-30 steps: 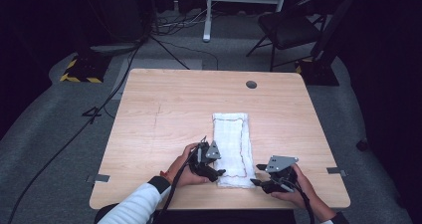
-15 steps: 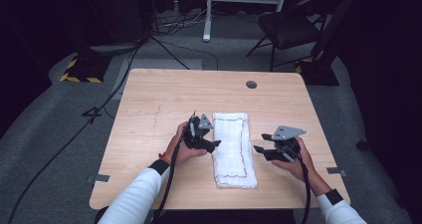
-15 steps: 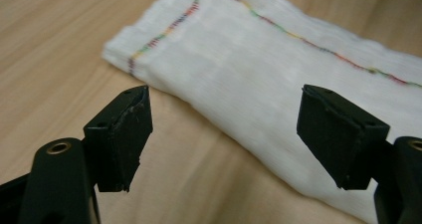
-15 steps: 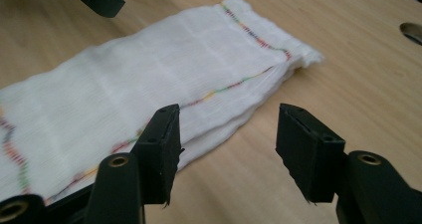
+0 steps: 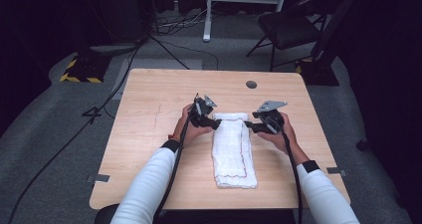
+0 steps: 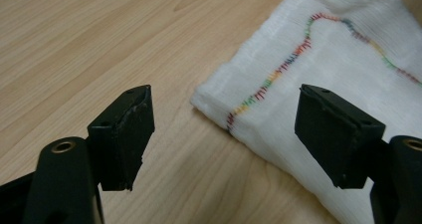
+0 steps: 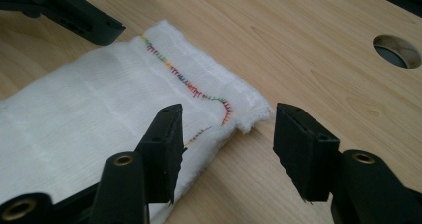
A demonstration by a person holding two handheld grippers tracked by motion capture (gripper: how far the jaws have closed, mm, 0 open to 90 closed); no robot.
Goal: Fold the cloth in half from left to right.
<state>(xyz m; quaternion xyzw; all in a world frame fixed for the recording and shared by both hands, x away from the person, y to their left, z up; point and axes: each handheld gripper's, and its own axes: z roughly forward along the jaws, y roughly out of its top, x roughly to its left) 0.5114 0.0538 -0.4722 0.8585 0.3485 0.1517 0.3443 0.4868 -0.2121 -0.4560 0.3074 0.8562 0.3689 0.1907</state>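
A folded white towel with a rainbow-stitched hem is laid lengthwise on the wooden tabletop, right of centre. The left tongs are held at its far left corner and the right tongs at its far right corner. In the left gripper view the jaws are spread wide around the corner, nothing pinched. In the right gripper view the jaws are spread a little less wide, have just been closing, and straddle the other corner without pressing it. Several risks are judged from this. If only the top layer is caught, the fold may be peeled open rather than lifted. If one corner is missed, the towel may be dragged askew. If the jaws are lowered too far, the tabletop may be scraped and the cloth pushed into a bunch.
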